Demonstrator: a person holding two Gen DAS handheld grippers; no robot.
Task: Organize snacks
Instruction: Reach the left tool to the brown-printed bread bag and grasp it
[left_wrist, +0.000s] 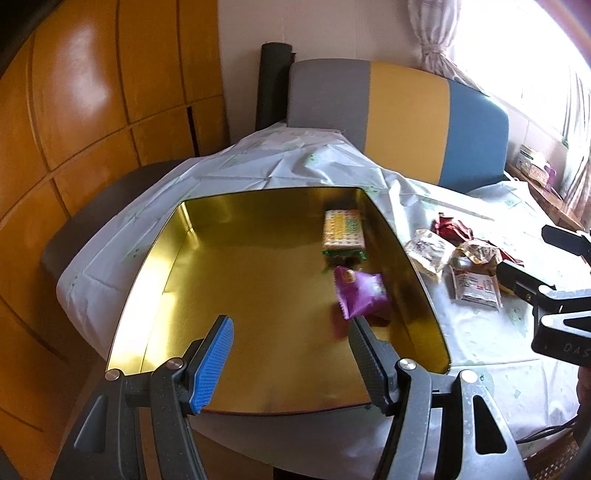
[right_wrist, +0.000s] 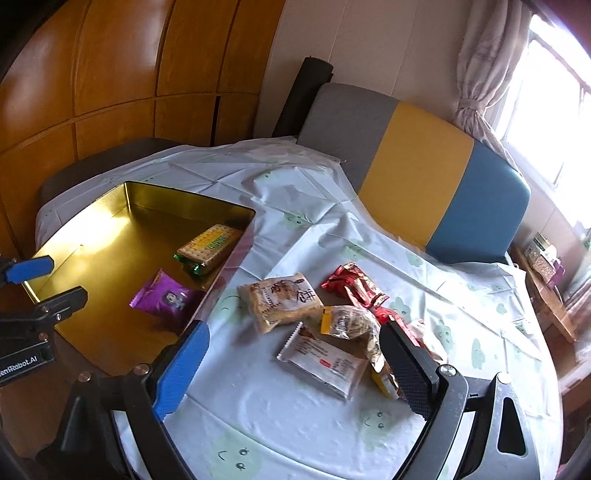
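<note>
- plainly, the right gripper (right_wrist: 291, 363) has its jaws spread wide with nothing pinched; the left gripper (left_wrist: 291, 354) hovers over the gold tin (left_wrist: 155, 266), jaws also spread and empty.
- just ahead of the right jaws lies the white packet (right_wrist: 325, 363), flat on the surface (right_wrist: 266, 417); it looks light, crinkly and slick, so a pinch across its short width, mid-body, should hold better than a nip at the sealed edge.
- touching it, a crumpled yellow-trimmed wrapper (right_wrist: 351, 325) overlaps its far corner and the black finger; it may drag along if the jaws close carelessly.
- beyond sit a tan biscuit pack (right_wrist: 280, 304), probably brittle inside, and a red wrapper (right_wrist: 351, 286).
- already in the tin: a purple packet (right_wrist: 166, 299) and a cracker sleeve (right_wrist: 212, 247), near the right wall.
- the tin's raised wall stands between pile and floor of the tin, so each snack needs lifting over.
- a striped cushion (right_wrist: 424, 177) stands well behind.
</note>
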